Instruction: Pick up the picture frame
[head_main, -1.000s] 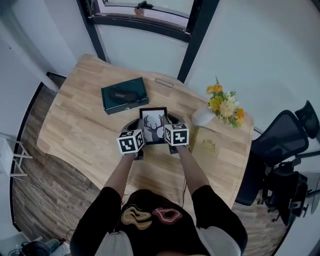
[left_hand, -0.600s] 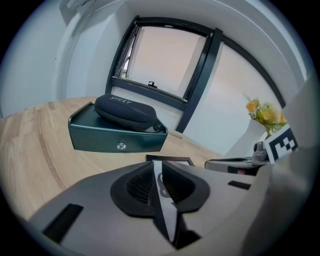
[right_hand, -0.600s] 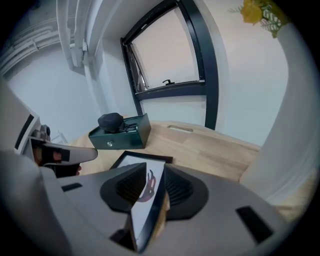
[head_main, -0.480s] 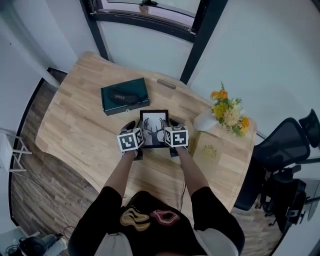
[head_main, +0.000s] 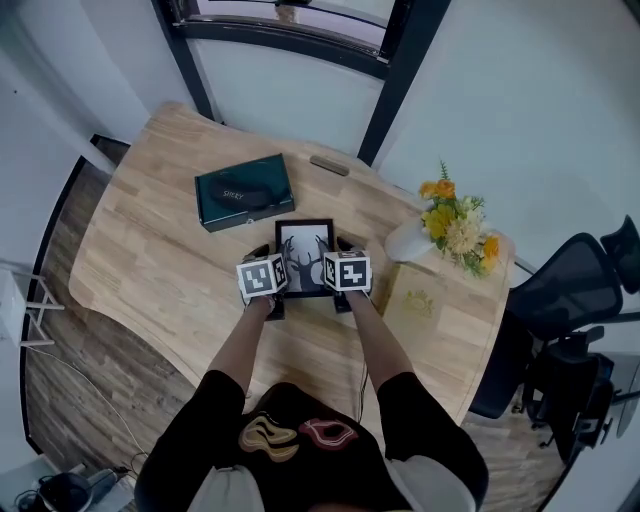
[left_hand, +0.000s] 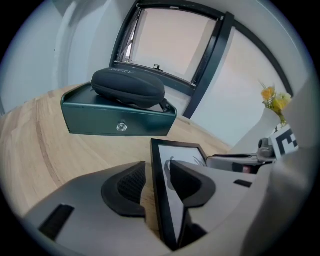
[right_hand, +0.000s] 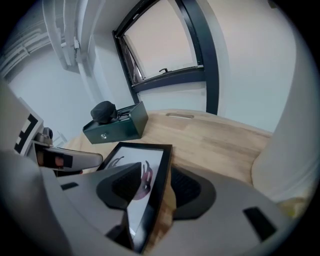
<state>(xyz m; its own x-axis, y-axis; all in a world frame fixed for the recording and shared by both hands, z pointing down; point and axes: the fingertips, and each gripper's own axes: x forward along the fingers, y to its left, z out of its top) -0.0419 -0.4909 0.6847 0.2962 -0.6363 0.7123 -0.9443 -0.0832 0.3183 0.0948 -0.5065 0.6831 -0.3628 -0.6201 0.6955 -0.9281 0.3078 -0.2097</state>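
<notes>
At the middle of the counter (head_main: 150, 260), between your two claws, rests the one picture frame (head_main: 305, 255), deer print showing. Your left claw (left_hand: 159, 180) and right claw (right_hand: 154, 186) have both just been opening; each stands wide, astride a side rail without pinching it. Judge the frame light and stiff, but glazed, so probably fragile and slick: take the black rails, not the glass. Also here: one green box (head_main: 245, 192), one dark case (left_hand: 129, 87) on it, one vase of flowers (head_main: 450, 222).
</notes>
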